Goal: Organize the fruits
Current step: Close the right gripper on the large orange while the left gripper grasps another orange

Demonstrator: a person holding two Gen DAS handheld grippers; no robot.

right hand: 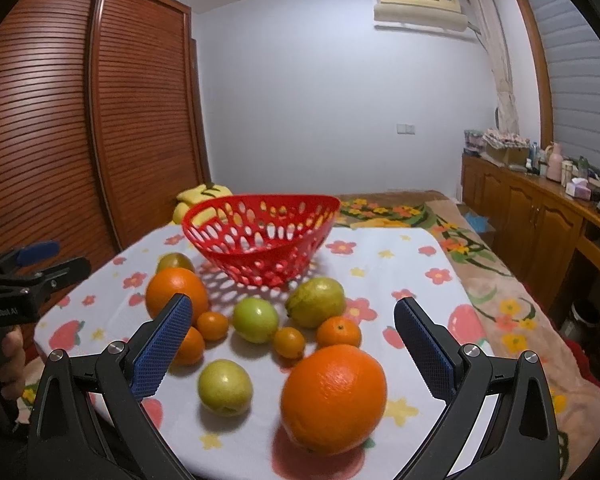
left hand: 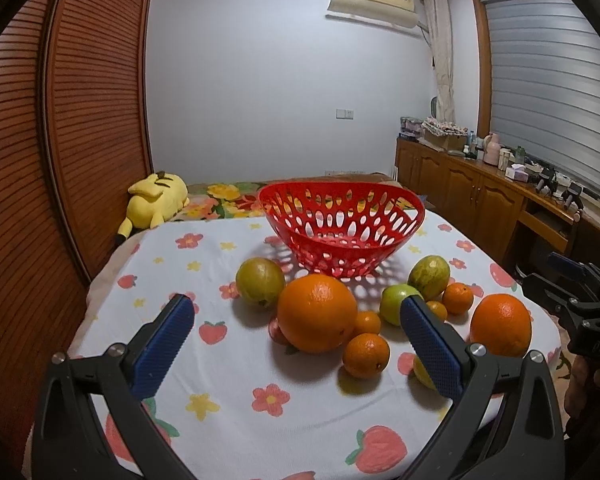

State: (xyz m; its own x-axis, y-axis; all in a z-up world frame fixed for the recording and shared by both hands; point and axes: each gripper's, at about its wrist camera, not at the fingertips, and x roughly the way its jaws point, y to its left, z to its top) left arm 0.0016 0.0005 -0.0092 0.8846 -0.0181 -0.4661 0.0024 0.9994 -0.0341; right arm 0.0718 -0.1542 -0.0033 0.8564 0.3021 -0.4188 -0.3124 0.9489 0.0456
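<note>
Both grippers, left gripper [left hand: 296, 316] and right gripper [right hand: 294, 316], stand spread and empty (nothing collected), so the next move calls for closing on the large orange [right hand: 334, 398] just ahead of the right gripper, red basket [right hand: 260, 236] beyond.

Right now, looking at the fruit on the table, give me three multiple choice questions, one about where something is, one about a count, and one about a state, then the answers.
1. Where is the red basket relative to the fruit?
A. Behind the fruit, farther from the cameras
B. In front of the fruit
C. Upside down over the fruit

2. How many big oranges are on the cloth?
A. One
B. Two
C. Four

3. What is inside the basket?
A. All the fruit
B. One green fruit
C. Nothing

Answers:
1. A, since the fruit lies between the basket and both cameras.
2. B, one big orange sits near the right gripper and another nearer the left gripper.
3. C, the cloth shows through its holes and no fruit is in it; both sets of jaws are open and empty.
</note>
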